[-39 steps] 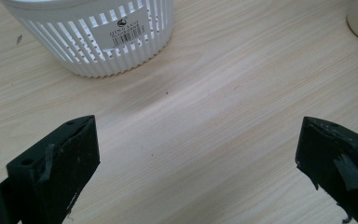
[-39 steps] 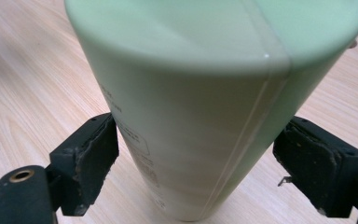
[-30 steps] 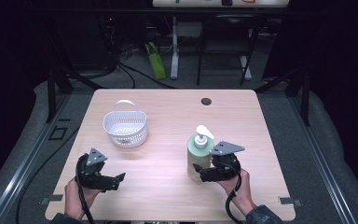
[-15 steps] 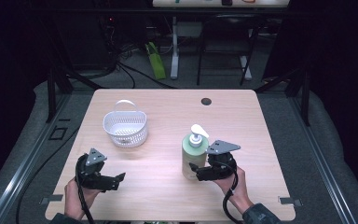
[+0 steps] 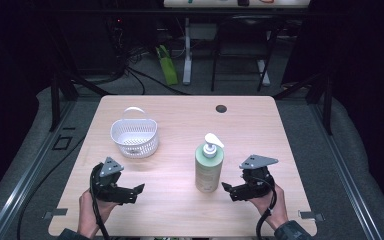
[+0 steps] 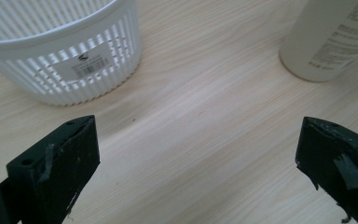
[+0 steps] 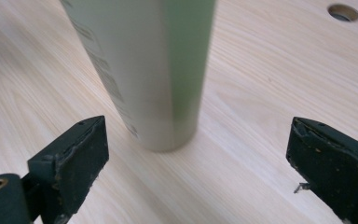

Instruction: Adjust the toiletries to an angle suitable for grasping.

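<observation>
A pale green pump bottle (image 5: 209,172) with a white pump head stands upright on the wooden table (image 5: 180,120), right of centre. My right gripper (image 5: 228,192) sits just right of it, near the front edge. Its jaws have just been opening and now stand wide, with nothing pressed between them. In the right gripper view the bottle (image 7: 144,70) stands close ahead of the gripper (image 7: 196,154), untouched. My left gripper (image 5: 137,194) is open at the front left. Its own view shows the gripper (image 6: 196,154) facing the white slatted basket (image 6: 60,56) and the bottle (image 6: 328,37).
The white basket (image 5: 135,135) with an upright handle stands at the table's left middle. A small round hole (image 5: 221,108) lies near the far edge. Cables trail from both grippers over the front edge. Dark floor and stands surround the table.
The right gripper slid the bottle slightly left and nearer, then let go, opened and drew back to the right. The left gripper stayed where it was.
</observation>
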The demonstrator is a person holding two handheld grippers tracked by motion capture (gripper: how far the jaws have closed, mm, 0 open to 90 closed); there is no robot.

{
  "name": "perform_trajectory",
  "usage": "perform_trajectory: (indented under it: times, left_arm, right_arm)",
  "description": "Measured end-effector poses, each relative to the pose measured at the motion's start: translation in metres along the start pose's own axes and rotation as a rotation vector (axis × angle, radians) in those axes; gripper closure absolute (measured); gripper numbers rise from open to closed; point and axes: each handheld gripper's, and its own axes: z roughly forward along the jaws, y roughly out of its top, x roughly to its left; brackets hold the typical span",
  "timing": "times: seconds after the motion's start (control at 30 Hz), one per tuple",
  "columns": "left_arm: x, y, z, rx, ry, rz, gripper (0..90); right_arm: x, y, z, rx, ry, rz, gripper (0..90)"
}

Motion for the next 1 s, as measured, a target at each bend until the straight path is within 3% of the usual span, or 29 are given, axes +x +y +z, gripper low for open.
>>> perform_trajectory:
  times: [0.47, 0.67, 1.0]
  left_arm:
    - [-0.035, 0.030, 0.021, -0.046, -0.088, 0.044, 0.0]
    - [-0.055, 0.044, 0.033, -0.054, -0.124, 0.086, 0.0]
    - [-0.087, 0.068, 0.051, -0.080, -0.196, 0.131, 0.0]
  right_arm:
    - [-0.030, -0.039, -0.015, 0.133, -0.061, 0.090, 0.0]
    - [-0.040, -0.044, -0.011, 0.154, -0.079, 0.112, 0.0]
    - [-0.042, -0.044, -0.007, 0.173, -0.081, 0.110, 0.8]
